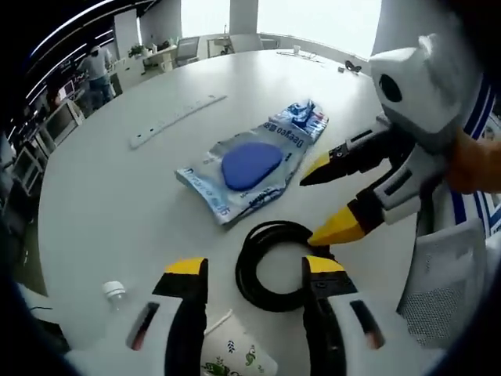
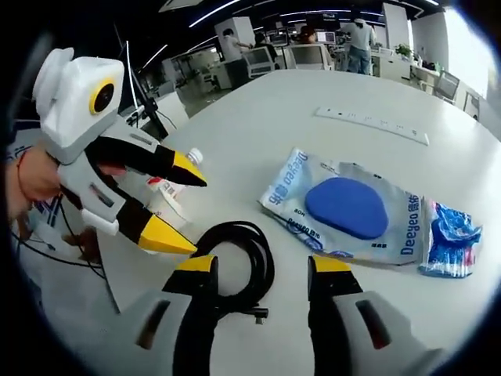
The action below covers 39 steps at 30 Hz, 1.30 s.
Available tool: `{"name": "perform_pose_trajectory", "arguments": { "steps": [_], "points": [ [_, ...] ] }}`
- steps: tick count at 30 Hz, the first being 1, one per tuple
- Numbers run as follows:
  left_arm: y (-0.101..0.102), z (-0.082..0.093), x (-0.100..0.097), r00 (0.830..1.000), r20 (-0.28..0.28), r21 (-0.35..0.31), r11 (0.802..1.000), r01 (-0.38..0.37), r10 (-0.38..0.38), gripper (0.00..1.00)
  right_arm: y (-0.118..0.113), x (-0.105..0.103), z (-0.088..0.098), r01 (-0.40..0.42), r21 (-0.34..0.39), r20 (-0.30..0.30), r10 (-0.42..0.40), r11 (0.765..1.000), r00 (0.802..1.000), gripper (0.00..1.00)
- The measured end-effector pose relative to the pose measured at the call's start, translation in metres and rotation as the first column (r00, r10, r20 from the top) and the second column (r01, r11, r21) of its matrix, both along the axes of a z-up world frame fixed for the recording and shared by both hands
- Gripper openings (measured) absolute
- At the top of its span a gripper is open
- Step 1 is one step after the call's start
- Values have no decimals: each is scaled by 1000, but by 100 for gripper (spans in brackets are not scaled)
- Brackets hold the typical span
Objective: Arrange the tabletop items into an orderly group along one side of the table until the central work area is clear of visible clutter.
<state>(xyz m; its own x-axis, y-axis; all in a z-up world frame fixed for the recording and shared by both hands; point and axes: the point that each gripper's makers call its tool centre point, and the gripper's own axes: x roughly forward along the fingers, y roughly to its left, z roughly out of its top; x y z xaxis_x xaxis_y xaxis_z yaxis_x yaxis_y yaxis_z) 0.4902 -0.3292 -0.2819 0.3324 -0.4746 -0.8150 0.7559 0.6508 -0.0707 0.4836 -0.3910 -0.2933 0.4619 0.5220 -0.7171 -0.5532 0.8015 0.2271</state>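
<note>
While both sets of yellow-tipped jaws are sitting spread apart with nothing between them, the left gripper point(image 1: 254, 274) is hovering just over the coiled black cable point(image 1: 275, 265), its right jaw tip overlapping the coil's rim in the left gripper view. The right gripper point(image 2: 264, 265) is doing much the same from the opposite side, its left jaw tip lying over the cable point(image 2: 239, 258) in the right gripper view. Whether either one is actually touching the cable, I can't tell.

Each gripper is also poking into the other's camera: the right gripper point(image 1: 327, 197) is coming in from the right of the left gripper view, jaws apart, lower tip right by the coil; the left gripper point(image 2: 182, 207) is showing up from the left in the right gripper view, held by a hand point(image 2: 35, 180).

Just past the cable, the clear plastic package with a blue oval pad inside point(image 1: 249, 168) is lying flat around the middle of the white tabletop point(image 1: 117, 204) (printed "Deeyeo" along its edges), and a crumpled blue-and-white wrapper point(image 2: 446, 239) is touching its far end. Beyond that, well apart, a long white power strip point(image 1: 176, 119) is lying toward the far edge. Near the left gripper, by the tabletop's near edge, a small plastic bottle with a white cap point(image 1: 114, 291) and a paper cup with a green print point(image 1: 235, 352) are sitting close together.
</note>
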Motion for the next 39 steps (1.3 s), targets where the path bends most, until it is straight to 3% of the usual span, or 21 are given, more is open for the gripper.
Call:
{"name": "perform_pose_trajectory", "arguments": {
  "steps": [18,28,39],
  "points": [
    [-11,-31,6,993,-79,101,990,97,-90,33,10,0,-19,-37,-31,-37,35,999,999,33],
    [-13,-42,6,983,-84,180,967,179,-166,29,10,-2,-28,-40,-35,-60,38,999,997,29],
    [-10,-54,3,975,-126,226,952,207,-182,25,15,-4,-36,-48,-49,-75,45,998,996,25]
  ]
}}
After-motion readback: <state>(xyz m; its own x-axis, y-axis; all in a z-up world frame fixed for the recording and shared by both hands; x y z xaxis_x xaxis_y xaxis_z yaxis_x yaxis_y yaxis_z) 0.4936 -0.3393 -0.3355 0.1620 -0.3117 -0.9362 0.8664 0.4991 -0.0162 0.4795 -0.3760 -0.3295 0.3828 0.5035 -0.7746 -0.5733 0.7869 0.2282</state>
